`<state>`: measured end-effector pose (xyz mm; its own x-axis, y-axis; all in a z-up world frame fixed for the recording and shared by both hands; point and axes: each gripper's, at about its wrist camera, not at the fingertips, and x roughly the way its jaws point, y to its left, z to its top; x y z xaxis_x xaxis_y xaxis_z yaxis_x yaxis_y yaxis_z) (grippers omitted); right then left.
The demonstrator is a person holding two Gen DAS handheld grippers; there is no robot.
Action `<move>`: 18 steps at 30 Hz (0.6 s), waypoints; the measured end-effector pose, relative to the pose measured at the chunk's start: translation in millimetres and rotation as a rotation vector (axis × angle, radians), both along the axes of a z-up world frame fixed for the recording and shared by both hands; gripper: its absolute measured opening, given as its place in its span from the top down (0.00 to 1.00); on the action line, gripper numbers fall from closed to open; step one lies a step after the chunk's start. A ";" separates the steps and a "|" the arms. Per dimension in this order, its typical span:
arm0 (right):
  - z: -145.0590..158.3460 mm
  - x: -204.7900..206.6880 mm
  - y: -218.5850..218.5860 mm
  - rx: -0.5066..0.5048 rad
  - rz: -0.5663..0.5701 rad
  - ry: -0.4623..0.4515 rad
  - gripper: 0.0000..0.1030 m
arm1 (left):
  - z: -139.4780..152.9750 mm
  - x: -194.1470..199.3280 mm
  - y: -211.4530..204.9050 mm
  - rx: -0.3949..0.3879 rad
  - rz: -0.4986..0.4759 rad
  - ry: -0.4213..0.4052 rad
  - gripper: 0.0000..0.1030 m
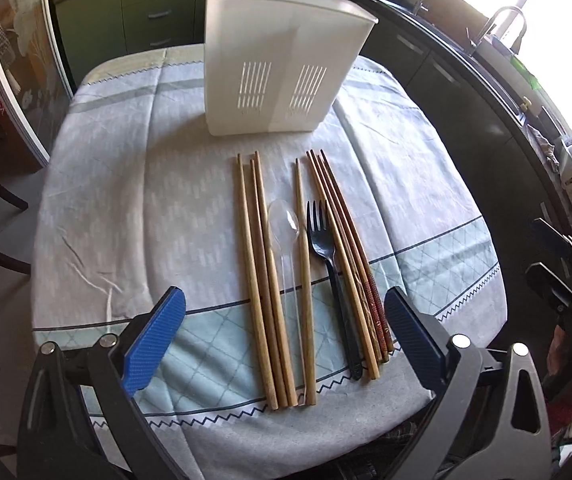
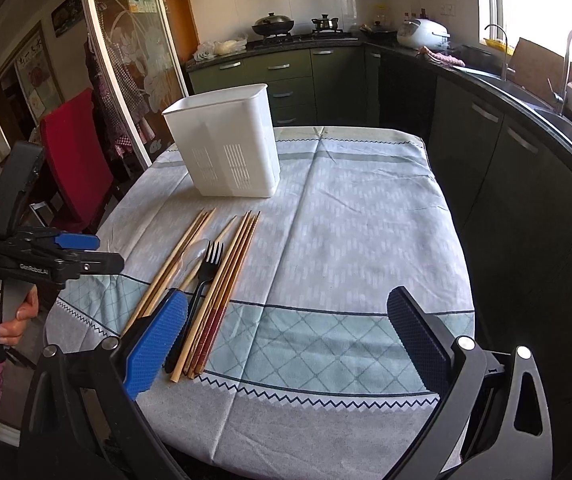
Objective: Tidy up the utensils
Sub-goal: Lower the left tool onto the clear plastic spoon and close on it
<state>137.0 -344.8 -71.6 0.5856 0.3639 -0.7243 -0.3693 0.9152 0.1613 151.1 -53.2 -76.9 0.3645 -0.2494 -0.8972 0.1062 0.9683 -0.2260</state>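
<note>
The table (image 1: 126,200) carries a pale blue-grey patterned cloth. A white plastic utensil holder (image 1: 278,64) stands upright at the far side of the table; its near wall has two panels of drain slots.

On the cloth, nearer than the holder and apart from it, the utensils lie side by side, their long axes running near to far:
- Three light wooden chopsticks (image 1: 262,280) form the left group, touching one another.
- A clear plastic spoon (image 1: 284,224) lies just right of them, bowl toward the far end.
- A single light chopstick (image 1: 304,280) lies just right of the spoon.
- A black plastic fork (image 1: 328,256) follows, tines toward the far end.
- A bundle of darker chopsticks (image 1: 350,264), some with red patterned ends, lies at the right, touching the fork.

The left gripper (image 1: 286,328) is released: its blue pads stand wide apart, one on each side of the row of utensils, above their near ends. No pad touches any utensil.

The right gripper (image 2: 288,336) is also released, its jaws wide apart with only bare cloth between them. In the right wrist view its left pad overlaps the near ends of the utensils; contact cannot be determined. The same view shows a hand (image 2: 10,316) around the grip of the left gripper at the left edge.
</note>
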 end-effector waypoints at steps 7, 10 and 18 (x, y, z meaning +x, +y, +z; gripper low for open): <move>-7.8 2.3 -7.2 0.004 -0.006 0.028 0.04 | -31.6 34.9 -21.6 -0.001 -0.020 0.130 0.52; -10.2 3.2 -8.3 0.010 -0.007 0.030 0.04 | -39.0 42.7 -27.3 0.012 -0.028 0.147 0.66; -11.8 4.1 -6.5 0.012 0.003 0.020 0.04 | -50.4 54.6 -33.2 0.092 -0.027 0.164 0.76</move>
<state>141.1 -351.2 -83.3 0.5701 0.3748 -0.7311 -0.3687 0.9120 0.1800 205.7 -86.5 -127.3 0.2057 -0.1717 -0.9634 0.1014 0.9829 -0.1535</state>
